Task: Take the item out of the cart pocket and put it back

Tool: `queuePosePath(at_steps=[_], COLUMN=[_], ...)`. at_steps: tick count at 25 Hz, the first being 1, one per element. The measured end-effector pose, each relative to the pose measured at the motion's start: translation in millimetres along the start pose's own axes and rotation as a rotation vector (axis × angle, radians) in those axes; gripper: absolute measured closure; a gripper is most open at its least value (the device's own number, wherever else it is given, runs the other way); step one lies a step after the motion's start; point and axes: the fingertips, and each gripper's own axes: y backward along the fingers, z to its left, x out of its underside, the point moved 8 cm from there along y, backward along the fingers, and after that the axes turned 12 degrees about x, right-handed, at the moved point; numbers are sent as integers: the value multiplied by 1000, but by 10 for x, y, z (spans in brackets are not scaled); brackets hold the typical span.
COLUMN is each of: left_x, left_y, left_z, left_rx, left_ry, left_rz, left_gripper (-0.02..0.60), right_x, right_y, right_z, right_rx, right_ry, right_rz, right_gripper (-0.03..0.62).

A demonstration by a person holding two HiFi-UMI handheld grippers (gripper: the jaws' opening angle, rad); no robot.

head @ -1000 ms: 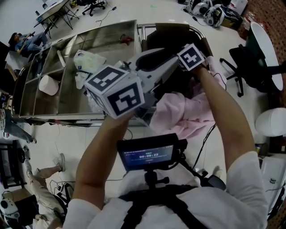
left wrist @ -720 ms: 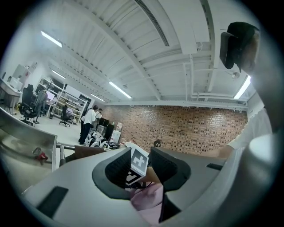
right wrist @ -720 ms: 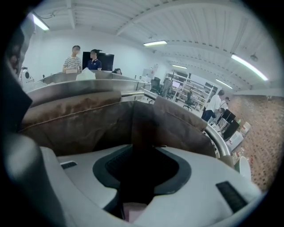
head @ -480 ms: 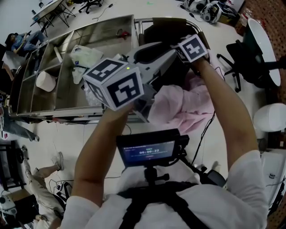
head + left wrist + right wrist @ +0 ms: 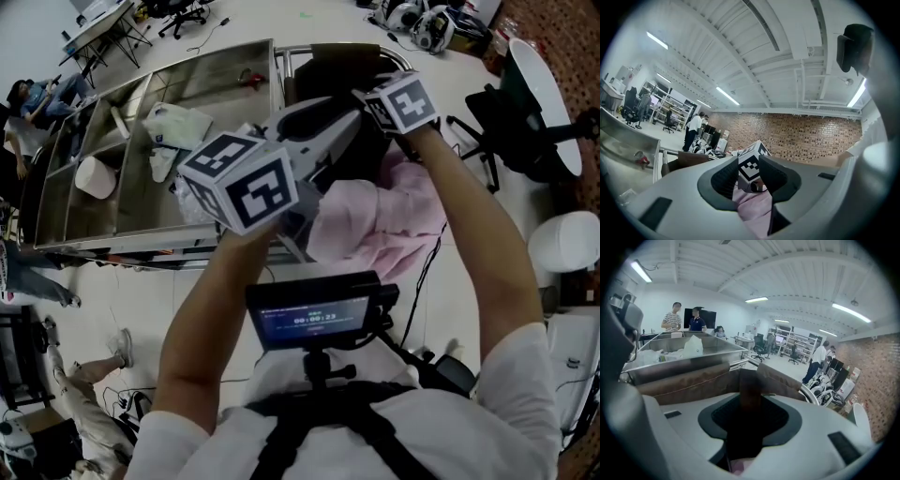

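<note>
A pink cloth [image 5: 375, 220] hangs bunched between my two hands, just in front of the dark brown cart pocket [image 5: 333, 75]. In the left gripper view my left gripper [image 5: 750, 180] is shut on a fold of this pink cloth [image 5: 751, 208], and it points at the right gripper's marker cube [image 5: 752, 165]. My right gripper [image 5: 750, 416] sits at the pocket's mouth. A dark brown strip of pocket fabric [image 5: 750, 387] stands pinched between its jaws, and a bit of pink cloth [image 5: 738, 468] shows below them. In the head view both sets of jaw tips are hidden behind the marker cubes [image 5: 239, 178].
The steel cart tray [image 5: 216, 80] lies at the left with a white plastic bag [image 5: 178, 127], a pale roll [image 5: 97, 175] and a small red item [image 5: 248, 78] in it. An office chair [image 5: 525, 122] stands at the right. People stand beyond the cart.
Both grippers and the pink cloth have shifted slightly up and toward the pocket. Neither grip has changed.
</note>
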Motion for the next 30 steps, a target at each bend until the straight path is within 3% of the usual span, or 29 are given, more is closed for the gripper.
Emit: queuePosePath(at_steps=[6, 12, 14, 30], left_x=[14, 12, 14, 24], left_y=[30, 89, 100, 235], left_z=[-39, -99, -122, -187], left_rx=[-15, -15, -11, 0], left_ry=[-12, -10, -12, -16], left_rz=[-23, -33, -31, -32], left_gripper=[494, 497, 497, 497], right_x=[-28, -89, -82, -70], right_y=[214, 515, 612, 1099], right_z=[-26, 22, 34, 59], right_rx=[12, -6, -12, -23], right_ry=[-6, -33, -38, -147], right_rz=[-39, -117, -135, -220], right_gripper=[464, 467, 507, 507])
